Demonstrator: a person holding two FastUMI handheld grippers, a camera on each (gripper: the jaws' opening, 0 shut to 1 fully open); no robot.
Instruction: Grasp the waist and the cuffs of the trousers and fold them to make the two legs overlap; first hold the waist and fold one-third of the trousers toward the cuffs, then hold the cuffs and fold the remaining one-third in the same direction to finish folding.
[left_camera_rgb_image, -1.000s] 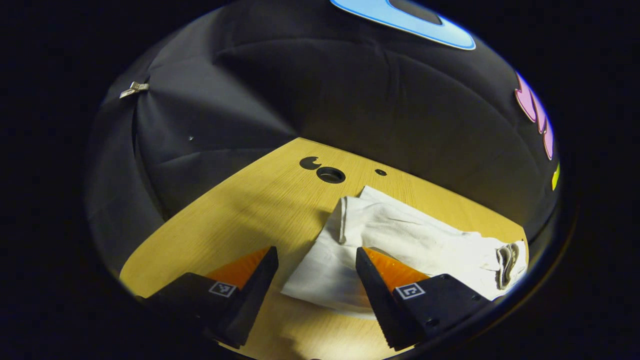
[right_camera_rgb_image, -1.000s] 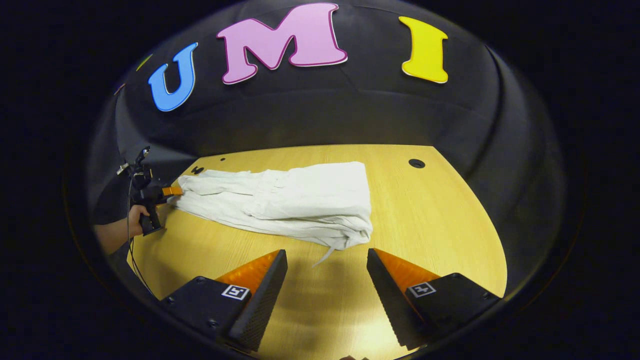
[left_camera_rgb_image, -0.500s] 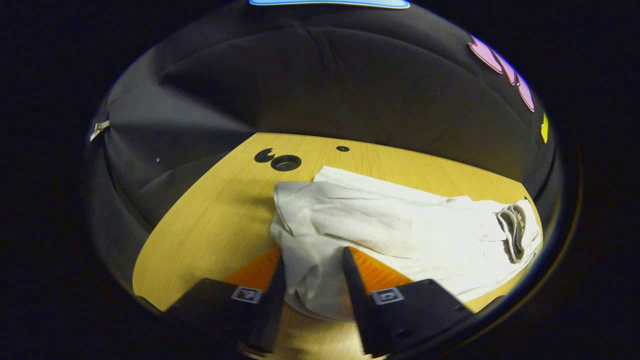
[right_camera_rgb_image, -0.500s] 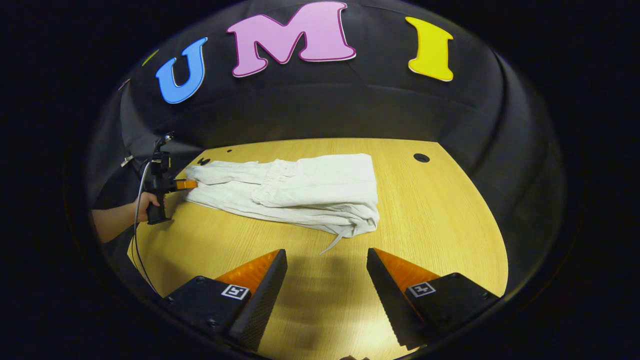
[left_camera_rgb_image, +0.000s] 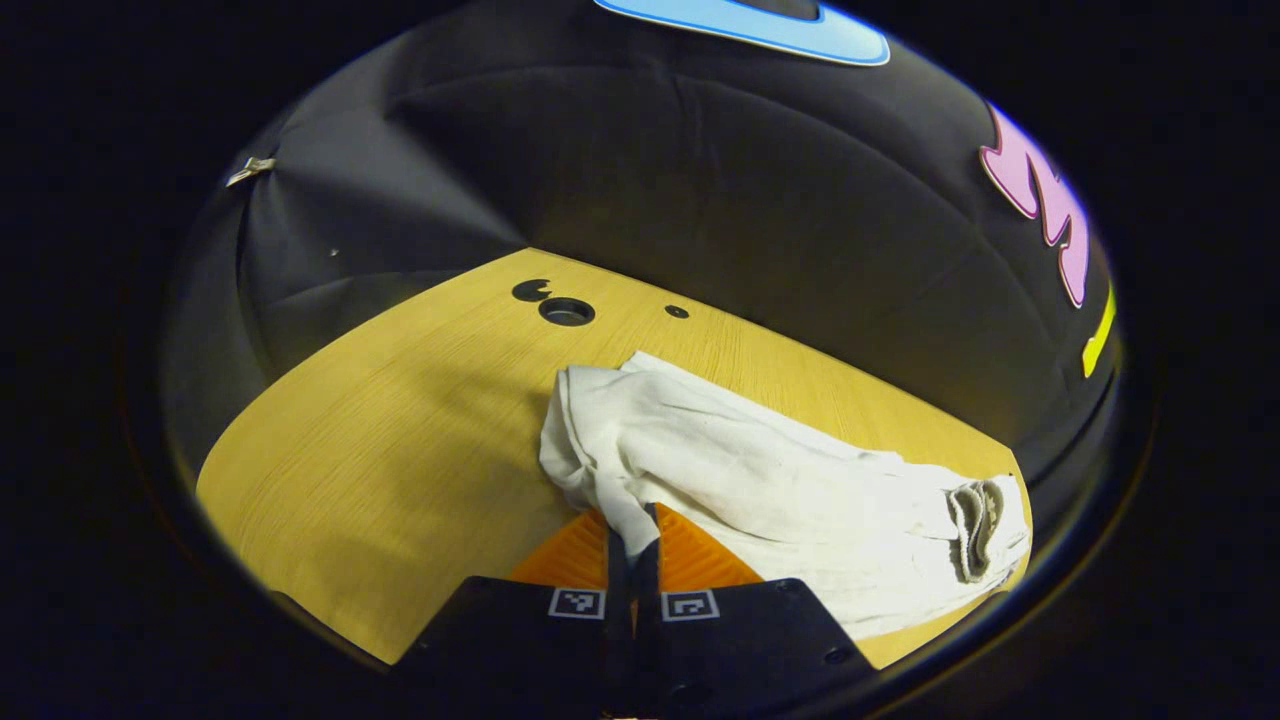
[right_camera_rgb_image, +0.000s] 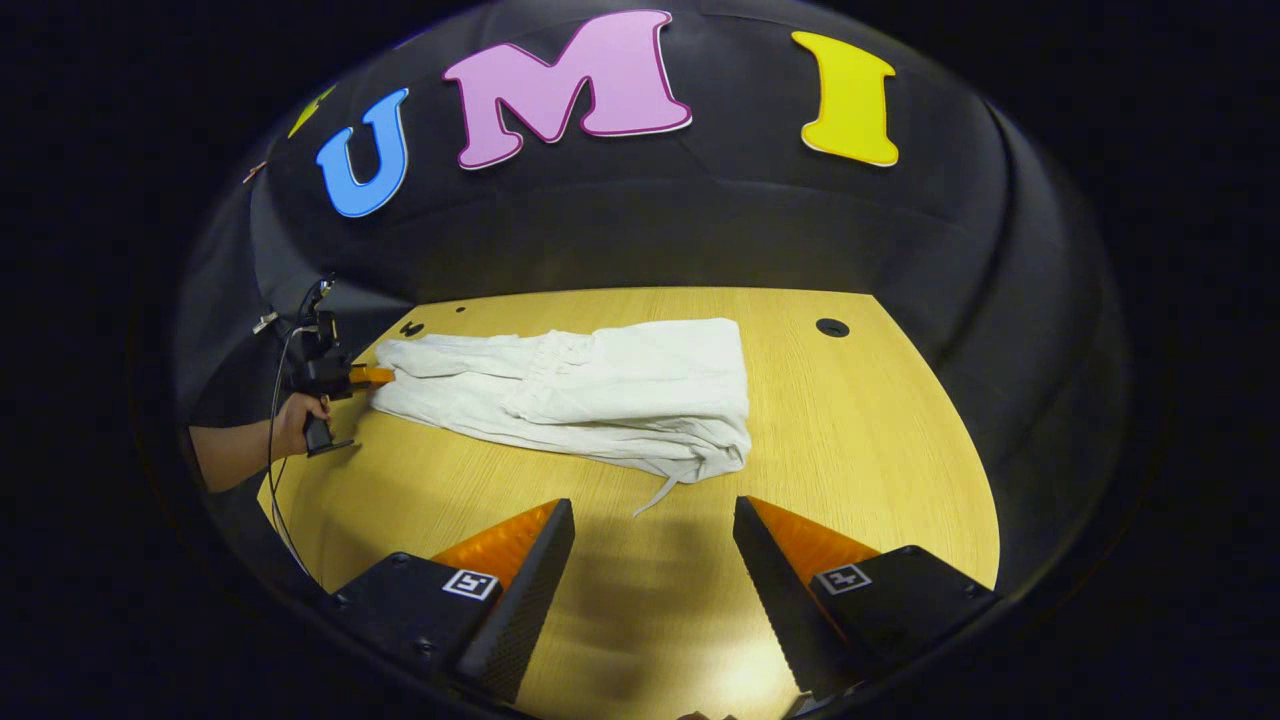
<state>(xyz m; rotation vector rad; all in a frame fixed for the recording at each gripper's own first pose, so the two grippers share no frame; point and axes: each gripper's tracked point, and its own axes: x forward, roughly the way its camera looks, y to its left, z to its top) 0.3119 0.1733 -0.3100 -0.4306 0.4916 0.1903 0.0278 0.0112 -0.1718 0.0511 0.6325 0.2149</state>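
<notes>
White trousers (right_camera_rgb_image: 600, 395) lie lengthwise across the wooden table (right_camera_rgb_image: 880, 450), with the gathered waistband folded over their middle. My left gripper (left_camera_rgb_image: 632, 535) is shut on the cuff end of the trousers (left_camera_rgb_image: 780, 490), the cloth pinched between its fingers. In the right gripper view that left gripper (right_camera_rgb_image: 368, 376) sits at the far left end of the cloth, held by a hand (right_camera_rgb_image: 296, 420). My right gripper (right_camera_rgb_image: 652, 512) stands open over bare wood, just short of the folded right end. A thin drawstring (right_camera_rgb_image: 655, 493) trails from that end toward it.
The table (left_camera_rgb_image: 380, 450) has a round cable hole (left_camera_rgb_image: 566, 311) near its far left corner and another hole (right_camera_rgb_image: 831, 327) at the back right. Black cloth walls close in the table on the far sides. A cable hangs from the left gripper.
My left gripper, open around the cuff end a second ago, has closed on the cloth. The right gripper has barely moved and stays open.
</notes>
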